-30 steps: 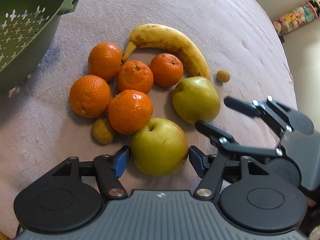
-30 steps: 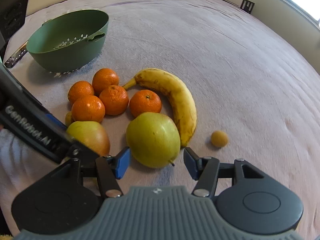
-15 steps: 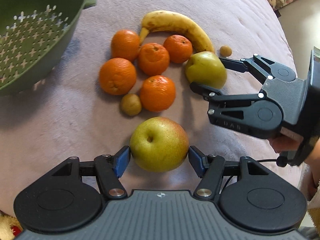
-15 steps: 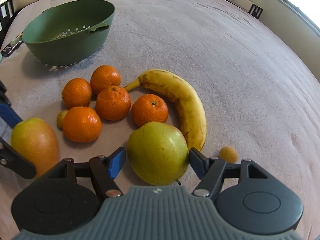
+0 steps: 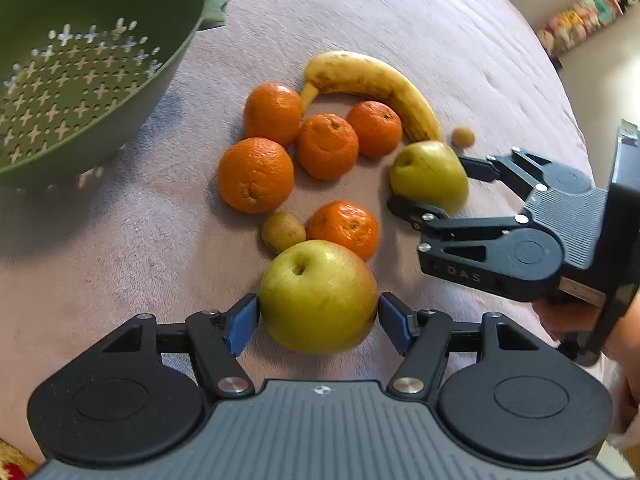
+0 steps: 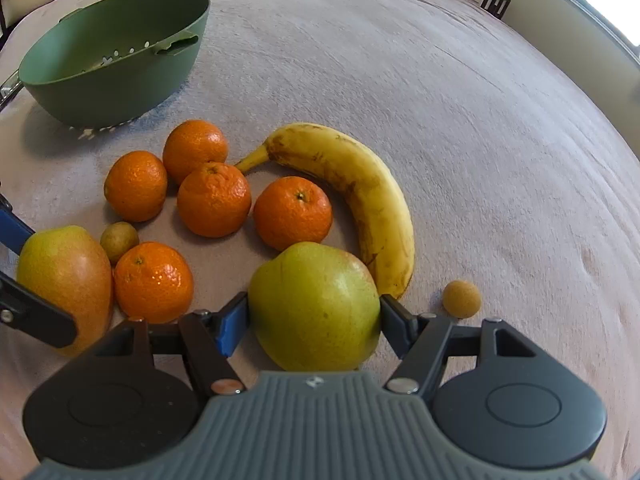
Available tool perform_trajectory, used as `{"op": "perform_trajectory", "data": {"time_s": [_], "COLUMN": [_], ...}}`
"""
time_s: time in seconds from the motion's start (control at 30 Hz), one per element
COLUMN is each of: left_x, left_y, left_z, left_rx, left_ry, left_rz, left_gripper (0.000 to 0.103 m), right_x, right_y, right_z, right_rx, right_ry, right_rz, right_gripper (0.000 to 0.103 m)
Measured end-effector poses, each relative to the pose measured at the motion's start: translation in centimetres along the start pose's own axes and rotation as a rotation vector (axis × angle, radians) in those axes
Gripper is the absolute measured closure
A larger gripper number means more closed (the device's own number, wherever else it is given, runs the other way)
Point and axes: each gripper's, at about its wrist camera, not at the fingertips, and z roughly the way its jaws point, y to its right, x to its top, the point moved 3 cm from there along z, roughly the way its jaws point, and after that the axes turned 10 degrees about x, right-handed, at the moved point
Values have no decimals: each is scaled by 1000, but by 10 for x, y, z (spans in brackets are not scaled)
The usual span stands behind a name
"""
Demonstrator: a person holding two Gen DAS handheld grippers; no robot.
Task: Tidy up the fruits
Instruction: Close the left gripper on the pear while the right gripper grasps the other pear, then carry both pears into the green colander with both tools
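A: Where's the round yellow-green apple?
B: On the mauve plush cloth, between the left gripper's blue pads; its jaws are opening, one pad still touching.
A: The other?
B: The greener apple sits clamped in the right gripper, beside the spotted yellow banana.
A: Around them?
B: Five oranges, with a green perforated plastic colander well apart.
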Motion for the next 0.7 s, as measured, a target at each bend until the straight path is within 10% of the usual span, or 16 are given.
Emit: {"op": "perform_trajectory", "data": {"time_s": [0.7], "left_x": [0], "left_y": [-1], "left_z": [-45], "left_rx": [2], "left_ry": [115], "left_rz": [140], "left_gripper": [28], "right_x": [5], "right_y": [-12], "right_z": [-41], "right_rx": [-6], "right_ry": [0], "right_rz": [83], "right_gripper": [37]}}
